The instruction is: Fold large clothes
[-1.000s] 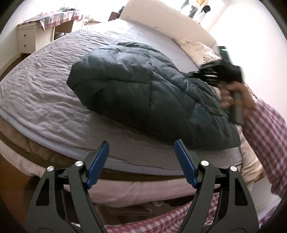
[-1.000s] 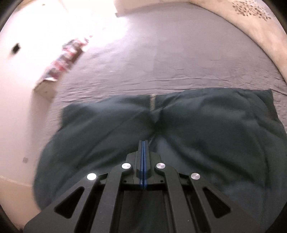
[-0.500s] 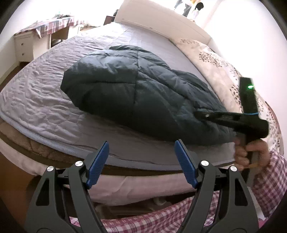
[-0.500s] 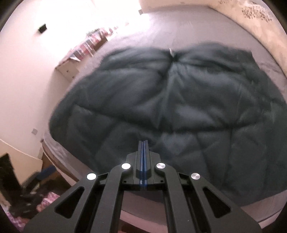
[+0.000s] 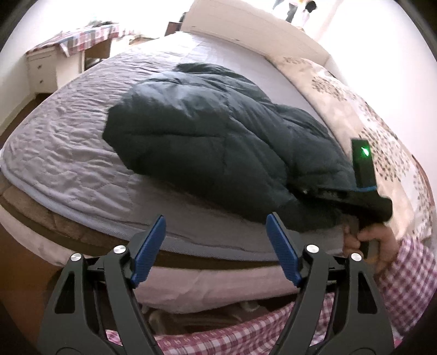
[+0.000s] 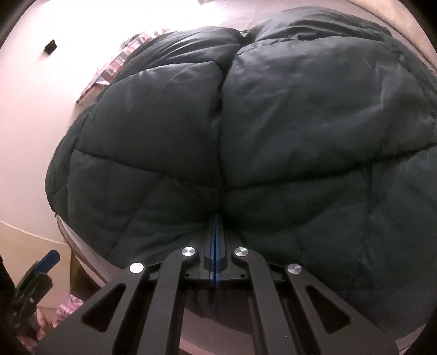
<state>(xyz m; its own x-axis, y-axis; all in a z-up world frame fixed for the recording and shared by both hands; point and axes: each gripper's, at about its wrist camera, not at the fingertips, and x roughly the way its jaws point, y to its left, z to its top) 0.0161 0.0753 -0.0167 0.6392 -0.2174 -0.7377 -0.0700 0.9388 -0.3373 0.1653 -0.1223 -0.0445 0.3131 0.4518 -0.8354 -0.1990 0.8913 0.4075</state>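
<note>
Jaws of the right gripper [image 6: 215, 232], clenched empty, have dropped onto the padded jacket [image 6: 273, 123] just ahead, pressing it flat. Left gripper [image 5: 215, 245] is opening, empty, short of the hem.

You face a wide bed [image 5: 68, 153] under a grey quilted cover with a cream headboard [image 5: 245, 24], a floral quilt [image 5: 382, 131] along its far side, white drawers [image 5: 41, 73] by a checked-cloth tabletop [image 5: 90, 35], and pale, brightly lit walls.

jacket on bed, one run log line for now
jacket: folded on bed | left tool: opening, empty | right tool: shut, at jacket edge
</note>
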